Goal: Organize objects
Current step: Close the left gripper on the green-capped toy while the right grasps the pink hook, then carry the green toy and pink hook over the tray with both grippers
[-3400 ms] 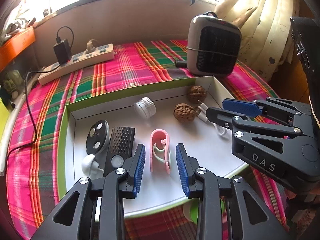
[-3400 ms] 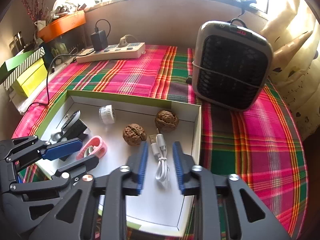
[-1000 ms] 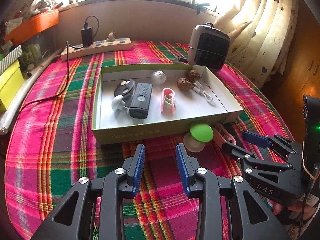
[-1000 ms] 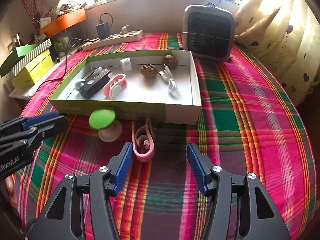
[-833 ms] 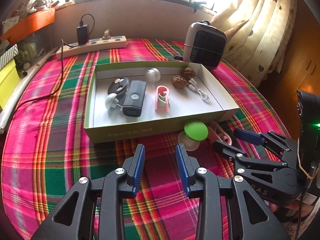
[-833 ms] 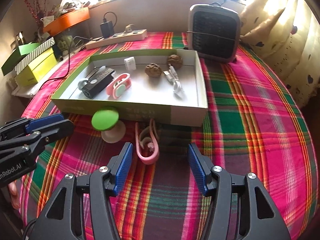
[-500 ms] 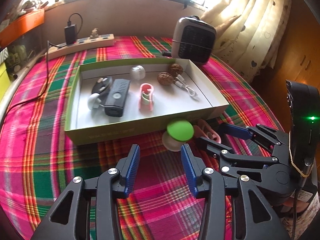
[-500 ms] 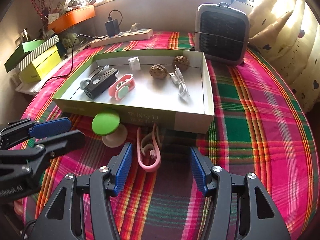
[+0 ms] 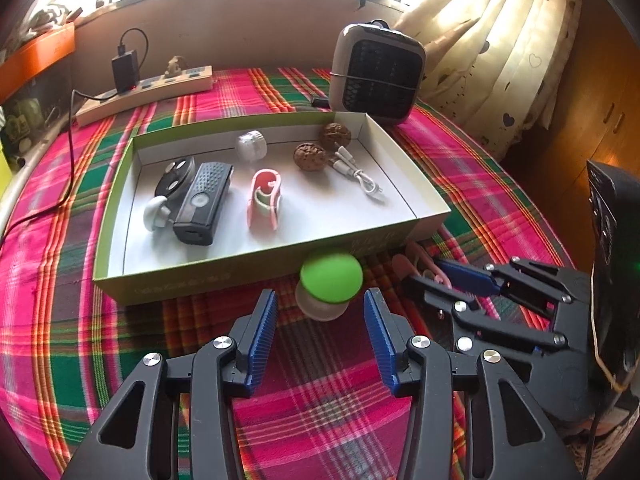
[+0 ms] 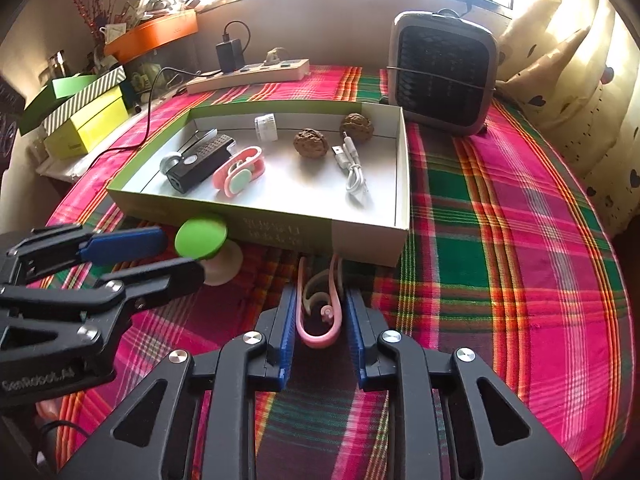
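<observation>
right gripper (image 10: 320, 316) is closing, its blue pads squeezing the pink clip (image 10: 319, 312) on the cloth by the box (image 10: 360, 236); left gripper (image 9: 320, 312) is opening around the green-topped toy (image 9: 330, 286)

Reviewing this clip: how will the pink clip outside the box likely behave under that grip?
The pink clip is a thin open loop, so it will probably flex as the right hand-held gripper is closing around it. It looks light and should lift easily. Its smooth, narrow arms might twist or slip between the pads.
</observation>
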Available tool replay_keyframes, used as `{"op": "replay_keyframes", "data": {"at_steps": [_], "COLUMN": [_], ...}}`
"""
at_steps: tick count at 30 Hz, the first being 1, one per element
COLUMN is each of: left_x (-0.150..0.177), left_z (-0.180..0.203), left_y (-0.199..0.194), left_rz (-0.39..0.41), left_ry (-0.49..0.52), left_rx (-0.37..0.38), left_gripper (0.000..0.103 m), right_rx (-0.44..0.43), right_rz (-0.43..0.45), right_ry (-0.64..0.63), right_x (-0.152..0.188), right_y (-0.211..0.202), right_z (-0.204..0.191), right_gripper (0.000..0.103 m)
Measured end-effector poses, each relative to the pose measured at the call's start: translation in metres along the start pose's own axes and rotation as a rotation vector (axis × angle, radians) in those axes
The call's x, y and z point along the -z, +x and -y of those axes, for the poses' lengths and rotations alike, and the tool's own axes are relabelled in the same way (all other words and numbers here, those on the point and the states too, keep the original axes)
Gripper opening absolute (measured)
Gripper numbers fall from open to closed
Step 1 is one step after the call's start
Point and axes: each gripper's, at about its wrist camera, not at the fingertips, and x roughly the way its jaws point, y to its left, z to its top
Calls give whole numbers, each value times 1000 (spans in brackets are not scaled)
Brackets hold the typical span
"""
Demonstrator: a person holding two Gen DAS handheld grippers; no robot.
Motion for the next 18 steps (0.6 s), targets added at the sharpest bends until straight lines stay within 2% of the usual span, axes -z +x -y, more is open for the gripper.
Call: {"op": "replay_keyframes", "data": {"at_steps": [18], "left_x": [-12], "left_z": [10], "left_y": [13], "left_rz": [8], "left_ry": [-11], "left_rx": [-54], "left_gripper": [43], "right_rx": [-20], "right_rz": [1], "right_ry": [22], "right_x": [4], "right_y": [-3], "right_z": [12], "right_gripper": [24]}}
